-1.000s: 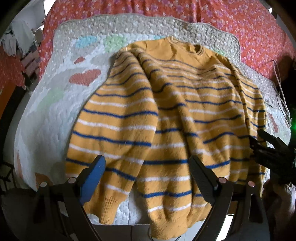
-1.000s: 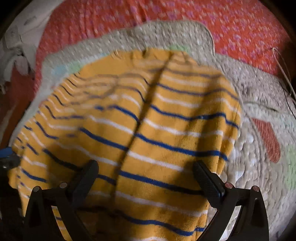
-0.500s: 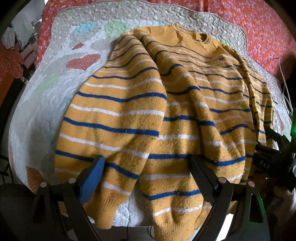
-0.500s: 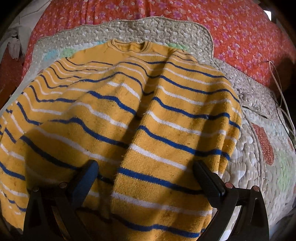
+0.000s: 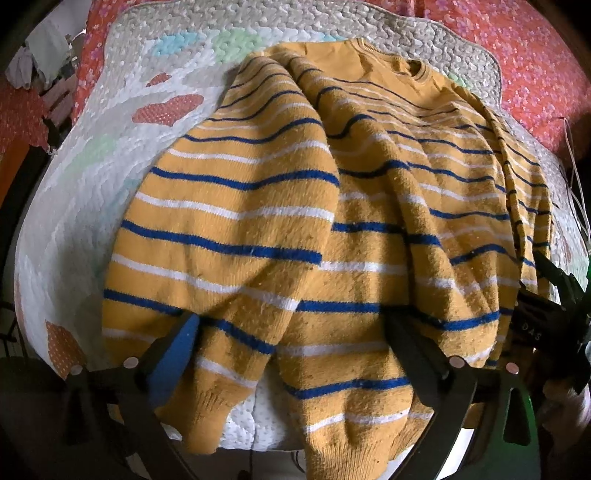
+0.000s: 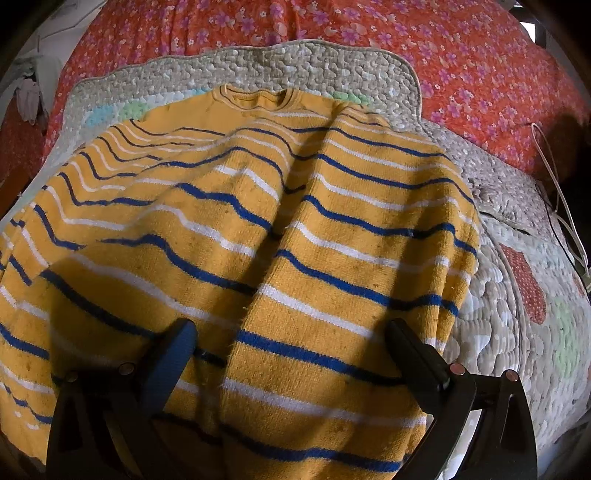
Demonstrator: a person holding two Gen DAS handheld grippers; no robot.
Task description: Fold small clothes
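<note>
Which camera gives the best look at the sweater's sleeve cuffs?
The left wrist view: both cuffs of the sweater lie between the open left gripper fingers. The right wrist view shows only striped body and collar, no cuffs.

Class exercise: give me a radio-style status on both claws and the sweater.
Left claw open, right claw open, both empty. Sweater flat on quilt, sleeves folded in. Nothing blocking.

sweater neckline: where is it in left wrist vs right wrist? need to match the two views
Left wrist: the neckline of the sweater sits at top, right of centre, just below the quilted mat's far edge.
Right wrist: the neckline sits at top, left of centre, again just below that edge.
Shared landmark: the quilted mat, with the red floral bedspread beyond it.
</note>
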